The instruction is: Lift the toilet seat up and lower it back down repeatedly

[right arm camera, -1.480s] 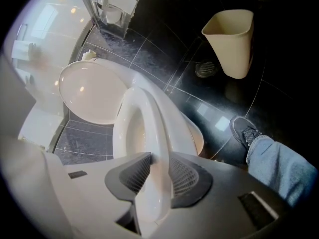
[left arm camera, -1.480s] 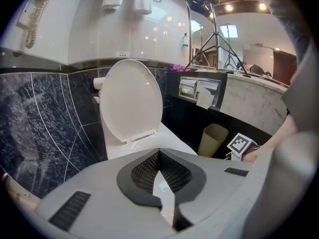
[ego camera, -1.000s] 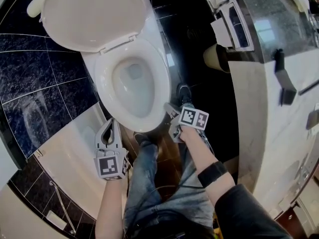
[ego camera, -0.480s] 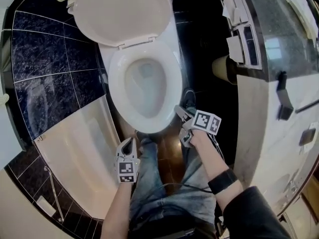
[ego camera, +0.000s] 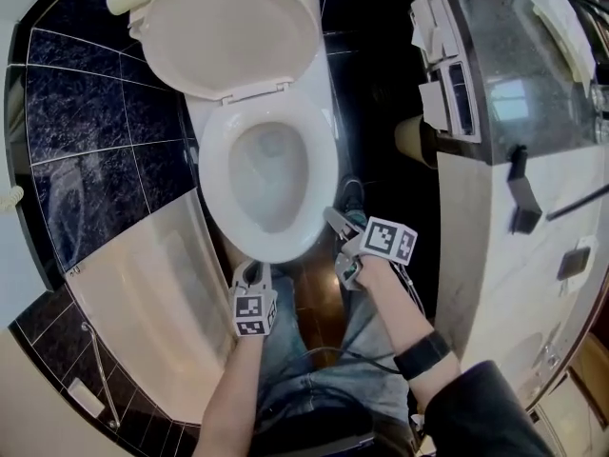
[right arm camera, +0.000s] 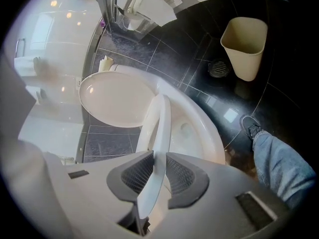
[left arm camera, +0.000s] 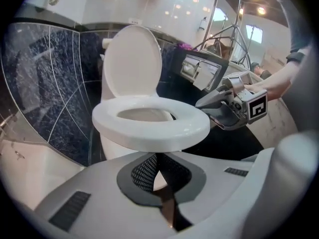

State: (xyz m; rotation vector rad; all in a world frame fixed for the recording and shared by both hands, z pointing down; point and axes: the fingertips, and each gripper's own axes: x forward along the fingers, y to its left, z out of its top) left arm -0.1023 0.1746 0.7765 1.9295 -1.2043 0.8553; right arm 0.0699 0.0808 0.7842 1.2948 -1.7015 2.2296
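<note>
The toilet seat [ego camera: 213,165] sits over the toilet bowl [ego camera: 271,184], with the lid [ego camera: 228,31] raised behind it at twelve o'clock. From the bowl, the bathtub [ego camera: 143,288] lies at eight o'clock, the waste bin [ego camera: 411,139] at three o'clock, and the counter [ego camera: 519,69] beyond the bin.

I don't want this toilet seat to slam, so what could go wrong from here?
1. The right tongs, which have just been closing, pinch only the thin rim of the seat. It could slip out and slam onto the bowl.
2. The shut left tongs hang close by the seat's front, so a falling seat might strike them.
</note>
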